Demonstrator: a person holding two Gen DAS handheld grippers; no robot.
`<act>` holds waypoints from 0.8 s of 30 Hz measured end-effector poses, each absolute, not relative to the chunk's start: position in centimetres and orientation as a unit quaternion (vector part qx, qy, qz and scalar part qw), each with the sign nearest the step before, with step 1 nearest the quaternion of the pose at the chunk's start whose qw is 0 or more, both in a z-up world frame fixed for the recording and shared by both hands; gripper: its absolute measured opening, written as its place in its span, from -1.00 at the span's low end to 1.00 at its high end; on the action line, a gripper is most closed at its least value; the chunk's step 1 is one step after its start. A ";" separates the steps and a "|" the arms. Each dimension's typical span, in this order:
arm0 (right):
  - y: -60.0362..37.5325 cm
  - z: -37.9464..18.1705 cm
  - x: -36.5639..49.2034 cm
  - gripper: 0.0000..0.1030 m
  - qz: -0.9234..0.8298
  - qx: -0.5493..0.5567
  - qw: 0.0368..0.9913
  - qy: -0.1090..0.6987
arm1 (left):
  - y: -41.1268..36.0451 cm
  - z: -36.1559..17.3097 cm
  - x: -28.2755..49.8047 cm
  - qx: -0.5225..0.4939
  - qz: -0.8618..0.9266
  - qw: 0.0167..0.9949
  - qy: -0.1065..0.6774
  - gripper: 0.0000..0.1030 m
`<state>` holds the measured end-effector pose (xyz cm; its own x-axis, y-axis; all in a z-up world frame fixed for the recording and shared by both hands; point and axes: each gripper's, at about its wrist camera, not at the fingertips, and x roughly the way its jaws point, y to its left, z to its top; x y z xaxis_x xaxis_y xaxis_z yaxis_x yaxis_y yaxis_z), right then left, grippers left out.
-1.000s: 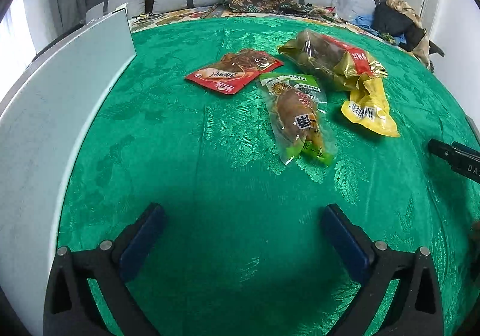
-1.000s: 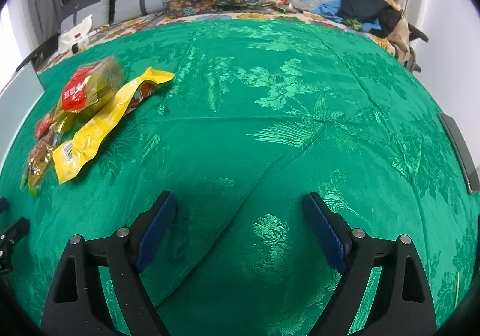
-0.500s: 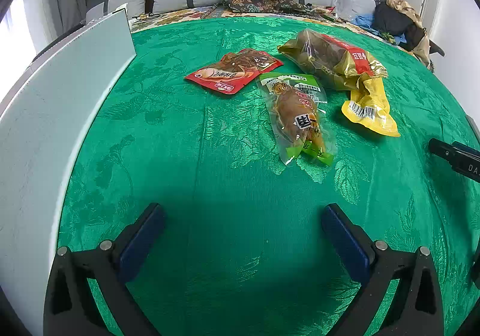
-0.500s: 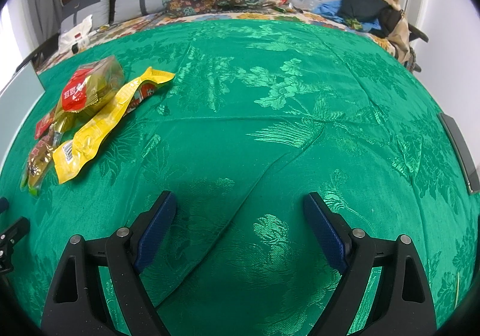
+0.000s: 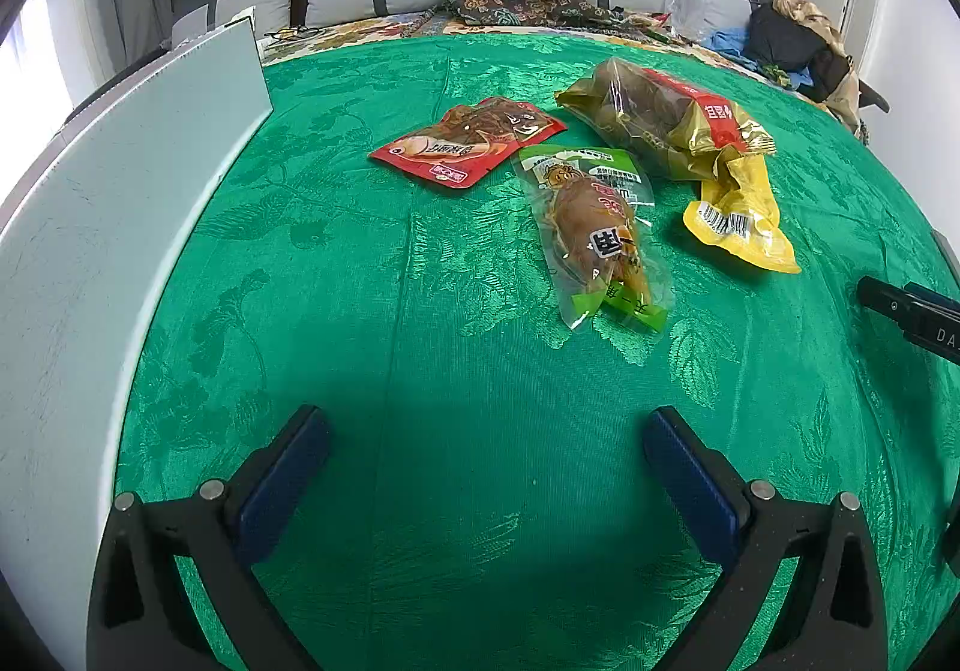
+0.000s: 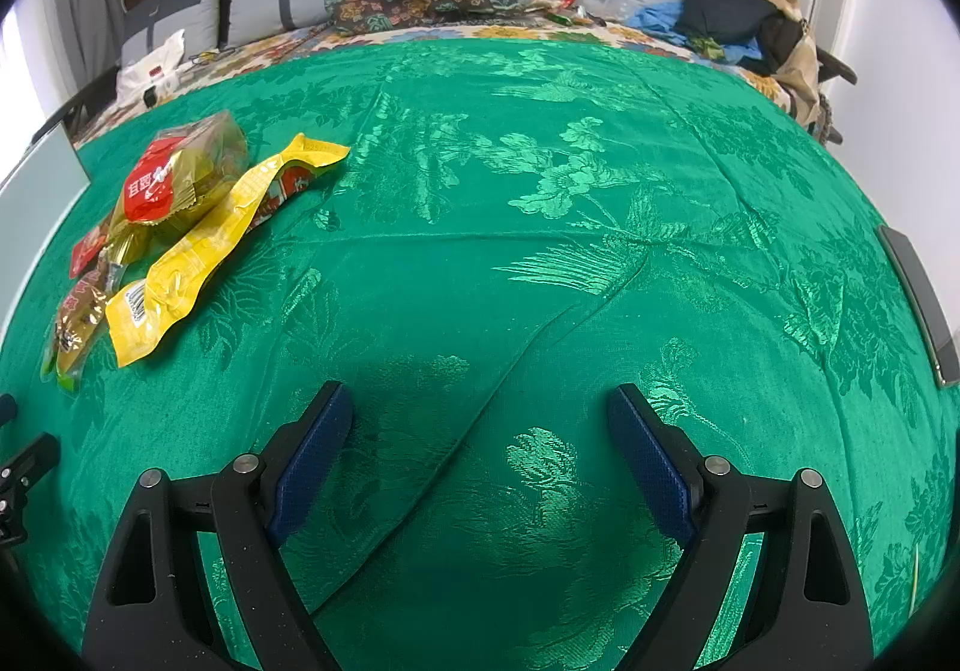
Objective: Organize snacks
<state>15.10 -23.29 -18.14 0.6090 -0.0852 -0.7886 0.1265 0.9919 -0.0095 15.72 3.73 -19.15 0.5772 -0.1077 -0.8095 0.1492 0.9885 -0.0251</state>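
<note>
a: fig. 1, the snacks. four packets lie in a loose cluster on the green cloth [image 5: 456, 371]: a red flat packet [image 5: 465, 143], a green-edged clear pouch [image 5: 600, 239] just beside it, a clear bag with a red label [image 5: 654, 119] behind, and a yellow packet [image 5: 741, 209] whose upper end is tucked under that bag. in the right wrist view the same cluster sits at far left, yellow packet [image 6: 210, 251] foremost.

b: and the tools?

a: left gripper [image 5: 486, 479]: jaws spread wide, nothing between the pads, low over bare cloth short of the green-edged pouch. right gripper [image 6: 480, 455]: likewise spread and empty, over a crease in the cloth, well apart from every packet.

b: a white board [image 5: 120, 227] stands along the left edge. what might go wrong?

a: judged from the layout: the pouches are flat and slick, so a pad may slide over film or pinch the cloth with it. lifting the yellow packet could drag the bag resting on it. where the snacks are meant to go is not shown.

b: change against the earlier frames?

a: almost none. the packets keep their places; the left view has drifted slightly, and the right view is unchanged. no grasp has begun.
</note>
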 end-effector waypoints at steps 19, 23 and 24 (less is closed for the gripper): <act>-23.3 -18.1 15.1 0.75 -0.059 0.024 0.897 0.438 | 3.7 -19.1 15.8 0.023 -0.073 0.888 0.454 1.00; -23.3 -18.1 15.1 0.75 -0.059 0.024 0.897 0.438 | 3.7 -19.2 15.8 0.023 -0.073 0.888 0.454 1.00; -23.3 -18.1 15.0 0.75 -0.059 0.024 0.897 0.438 | 3.7 -19.2 15.8 0.023 -0.073 0.888 0.454 1.00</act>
